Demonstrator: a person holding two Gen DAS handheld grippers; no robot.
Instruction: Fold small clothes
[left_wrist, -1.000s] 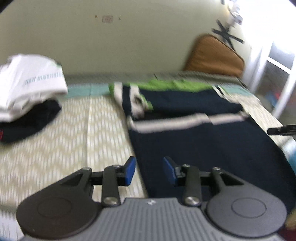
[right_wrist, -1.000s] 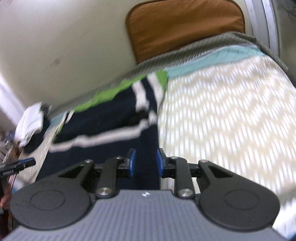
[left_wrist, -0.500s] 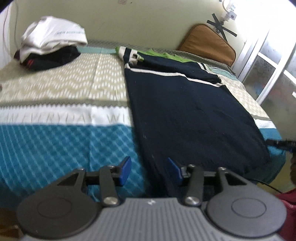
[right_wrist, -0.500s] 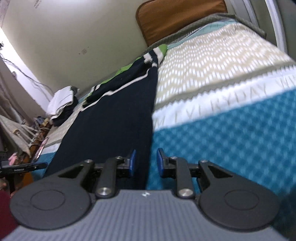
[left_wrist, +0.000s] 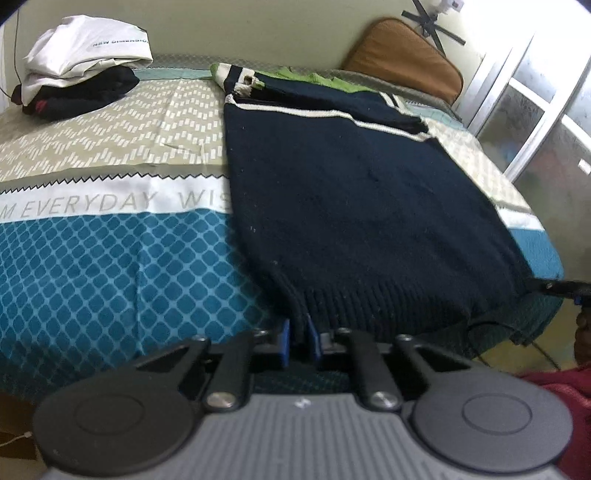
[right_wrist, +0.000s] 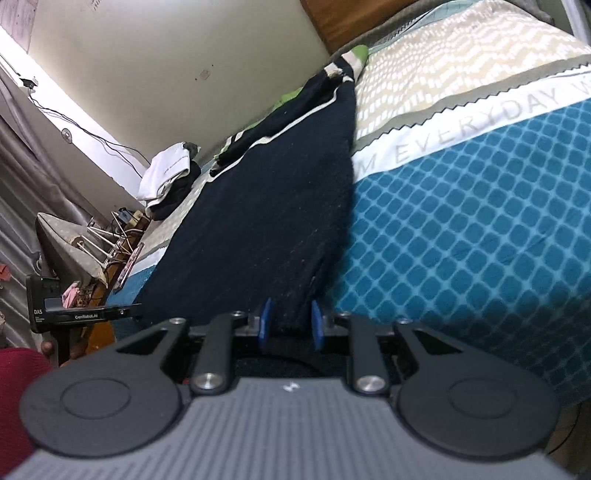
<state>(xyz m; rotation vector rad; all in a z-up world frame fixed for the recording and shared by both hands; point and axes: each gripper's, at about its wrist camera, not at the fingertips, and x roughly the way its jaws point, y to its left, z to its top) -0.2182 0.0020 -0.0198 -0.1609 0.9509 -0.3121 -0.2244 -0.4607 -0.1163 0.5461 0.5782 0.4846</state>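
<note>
A navy knit sweater with white stripes and a green top edge lies flat along the bed, its sleeves folded across the chest. My left gripper is at the near left corner of the ribbed hem, its jaws closing with the blue pads pinching the knit. In the right wrist view the same sweater runs away from me, and my right gripper is shut on the hem's near right corner. The tip of the right gripper shows at the far right of the left wrist view.
The bed sheet is teal, white and beige. A pile of folded clothes sits at the far left corner, an orange cushion against the wall. An ironing board and clutter stand beside the bed. A red sleeve is near.
Both grippers drew back from the chest of the sweater to the hem at the bed's near edge. Both then closed on the hem corners.
</note>
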